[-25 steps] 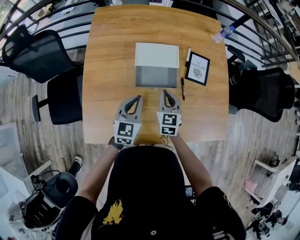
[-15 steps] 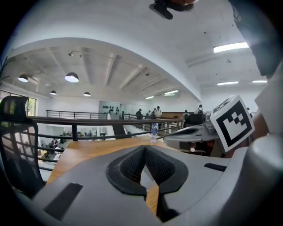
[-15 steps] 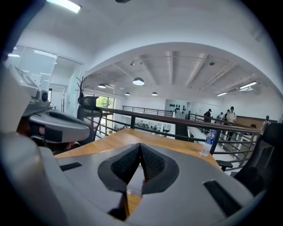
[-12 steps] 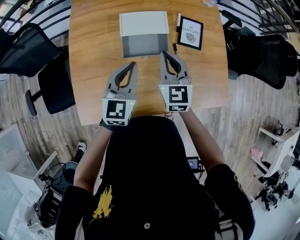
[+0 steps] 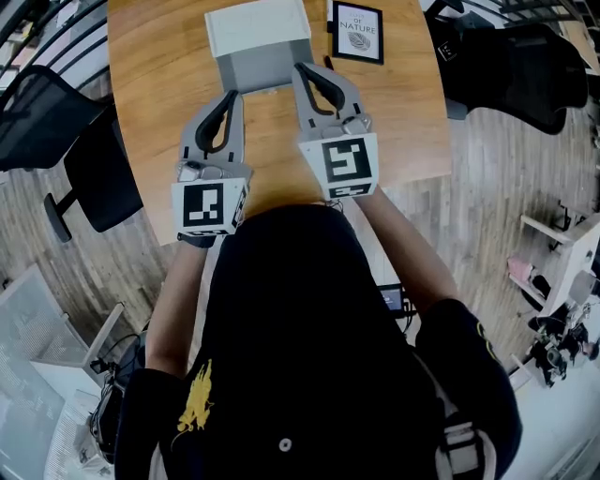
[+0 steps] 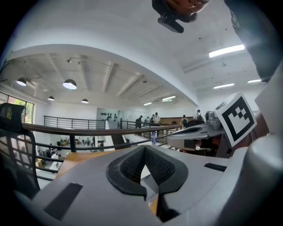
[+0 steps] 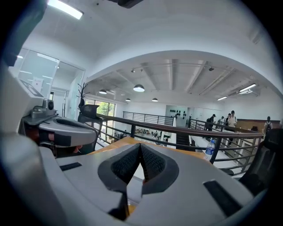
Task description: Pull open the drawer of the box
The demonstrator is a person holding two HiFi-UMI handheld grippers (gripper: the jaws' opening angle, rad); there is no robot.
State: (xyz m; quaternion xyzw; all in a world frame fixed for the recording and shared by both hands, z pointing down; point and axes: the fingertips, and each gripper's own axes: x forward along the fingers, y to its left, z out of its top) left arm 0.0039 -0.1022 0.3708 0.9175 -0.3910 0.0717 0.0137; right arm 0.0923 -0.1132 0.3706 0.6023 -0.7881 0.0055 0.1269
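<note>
From where I stand, the fingers of the left gripper (image 6: 143, 149) are pressed together at the tips with nothing between them, and the right gripper (image 7: 139, 146) is closed and empty in the same way. In the head view, both point at the grey front (image 5: 258, 73) of the box (image 5: 258, 28), which sits at the far side of the worktop (image 5: 150, 75). The right tip is at the box's front right corner, though I can't tell if it touches. No drawer juts out, and I can't make out a handle. My worry is that closed fingers will only butt the front and shove the box back, perhaps into the framed print (image 5: 357, 30) just beside it. And if one gripper pulls while nothing braces the box, the whole box may slide forward instead of the drawer coming out.
</note>
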